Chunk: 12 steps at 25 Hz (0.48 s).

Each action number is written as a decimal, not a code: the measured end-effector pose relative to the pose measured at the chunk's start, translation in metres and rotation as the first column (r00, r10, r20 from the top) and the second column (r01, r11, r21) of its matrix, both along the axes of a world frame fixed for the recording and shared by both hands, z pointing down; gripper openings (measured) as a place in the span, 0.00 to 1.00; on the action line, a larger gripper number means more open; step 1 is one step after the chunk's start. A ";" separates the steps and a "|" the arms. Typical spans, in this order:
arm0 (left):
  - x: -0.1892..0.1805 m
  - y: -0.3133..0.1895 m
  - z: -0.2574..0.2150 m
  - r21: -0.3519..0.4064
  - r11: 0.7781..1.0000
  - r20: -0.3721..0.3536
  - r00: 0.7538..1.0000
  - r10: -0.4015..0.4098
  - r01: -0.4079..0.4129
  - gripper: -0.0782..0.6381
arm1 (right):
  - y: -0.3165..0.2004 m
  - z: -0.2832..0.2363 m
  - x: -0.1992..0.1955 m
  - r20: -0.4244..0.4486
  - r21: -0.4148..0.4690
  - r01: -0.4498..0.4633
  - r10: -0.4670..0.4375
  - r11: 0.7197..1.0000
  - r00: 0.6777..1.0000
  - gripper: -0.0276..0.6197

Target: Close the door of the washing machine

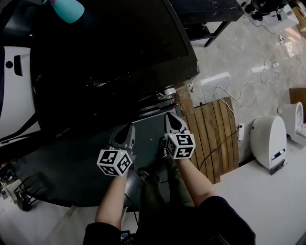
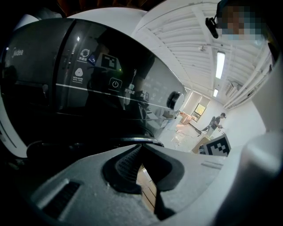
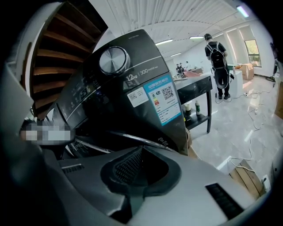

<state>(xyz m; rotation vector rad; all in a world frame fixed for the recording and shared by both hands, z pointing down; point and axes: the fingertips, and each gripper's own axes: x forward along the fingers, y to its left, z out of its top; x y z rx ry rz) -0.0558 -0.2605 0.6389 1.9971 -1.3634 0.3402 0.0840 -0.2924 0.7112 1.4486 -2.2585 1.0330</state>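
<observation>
The black washing machine (image 1: pixel 110 52) fills the top of the head view, and its dark door (image 1: pixel 67 167) stands swung out toward me, below its front. My left gripper (image 1: pixel 128 128) is over the door, shut and empty, its tips close to the machine's front. My right gripper (image 1: pixel 171 117) is beside it near the door's hinge side, also shut on nothing. In the left gripper view, the shut left gripper (image 2: pixel 140 148) faces the glossy control panel (image 2: pixel 115 84). The right gripper view has the shut right gripper (image 3: pixel 141 150) below the machine's dial (image 3: pixel 113 59) and blue label (image 3: pixel 161 103).
A white appliance (image 1: pixel 14 95) stands left of the machine, and a teal bottle (image 1: pixel 67 9) sits on top. A wooden pallet (image 1: pixel 215 139), a white device (image 1: pixel 267 139) and loose cables (image 1: pixel 248 83) are on the floor to the right. A black table (image 1: pixel 205 14) stands behind.
</observation>
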 end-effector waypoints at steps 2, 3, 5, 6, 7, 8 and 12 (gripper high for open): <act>0.000 -0.002 0.000 0.004 1.000 -0.005 1.000 -0.004 0.004 0.13 | -0.005 0.000 -0.002 0.003 0.006 -0.005 0.005 1.000 1.000 0.04; 0.000 -0.002 0.001 0.005 1.000 -0.008 1.000 -0.006 0.006 0.12 | -0.006 0.001 -0.002 0.003 0.007 -0.006 0.006 1.000 1.000 0.04; -0.001 -0.003 0.001 0.007 1.000 -0.015 1.000 -0.010 0.010 0.12 | -0.008 0.002 -0.003 0.005 0.008 -0.010 0.010 1.000 1.000 0.05; -0.001 -0.003 0.001 0.008 1.000 -0.017 1.000 -0.013 0.013 0.13 | -0.009 0.003 -0.003 0.009 0.009 -0.014 0.014 1.000 1.000 0.04; -0.001 -0.004 0.001 0.009 1.000 -0.020 1.000 -0.016 0.016 0.12 | -0.010 0.003 -0.003 0.011 0.010 -0.017 0.017 1.000 1.000 0.04; -0.001 -0.004 0.001 0.011 1.000 -0.022 1.000 -0.020 0.020 0.12 | -0.010 0.003 -0.003 0.014 0.011 -0.021 0.021 1.000 1.000 0.05; -0.002 -0.005 0.002 0.024 1.000 -0.018 1.000 -0.019 0.020 0.13 | -0.018 0.000 -0.006 0.019 0.027 -0.030 0.030 0.999 0.999 0.04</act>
